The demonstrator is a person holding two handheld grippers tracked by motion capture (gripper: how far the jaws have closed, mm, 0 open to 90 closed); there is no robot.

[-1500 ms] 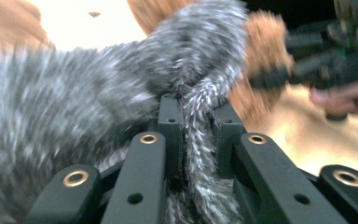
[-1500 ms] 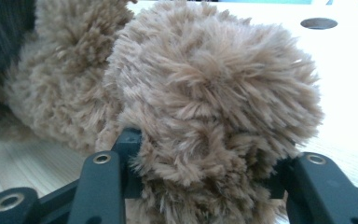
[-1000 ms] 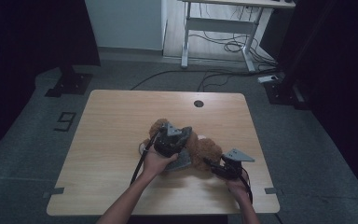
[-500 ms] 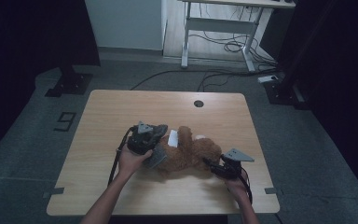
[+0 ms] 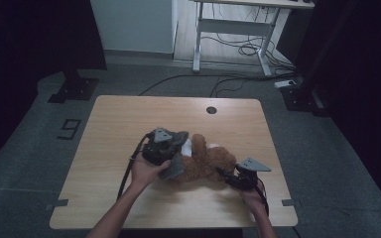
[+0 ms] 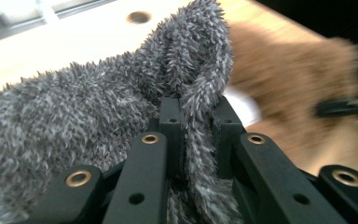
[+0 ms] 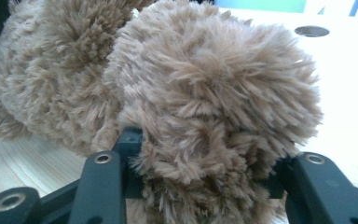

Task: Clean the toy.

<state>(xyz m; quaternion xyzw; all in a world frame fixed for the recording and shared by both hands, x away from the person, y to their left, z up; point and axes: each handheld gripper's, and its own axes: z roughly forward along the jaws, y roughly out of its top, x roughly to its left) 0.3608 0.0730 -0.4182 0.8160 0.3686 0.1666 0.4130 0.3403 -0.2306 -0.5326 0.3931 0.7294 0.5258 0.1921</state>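
Observation:
A brown plush bear [image 5: 211,161] lies on the wooden table [image 5: 129,114]. A grey fuzzy cloth [image 5: 172,168] hangs at the bear's left side. My left gripper [image 5: 176,151] is shut on a fold of that grey fuzzy cloth [image 6: 74,112], and its jaws [image 6: 198,105] pinch the fabric tight. A white patch [image 5: 187,145] shows on the bear beside the cloth. My right gripper [image 5: 224,173], at the bear's right end, is shut on a rounded furry part of the bear [image 7: 214,93]. The fur bulges out between its jaws [image 7: 205,154].
A round cable hole [image 5: 211,109] sits near the table's far edge. Beyond the table stand a white desk frame [image 5: 228,29], loose cables on the floor [image 5: 238,49] and black stand bases [image 5: 74,89]. In the left gripper view the right gripper [image 6: 349,105] shows behind the bear [image 6: 298,88].
My left gripper pulled the grey cloth leftward off the bear, then came back a little right and up. The white patch has come into view. The right gripper stayed in place.

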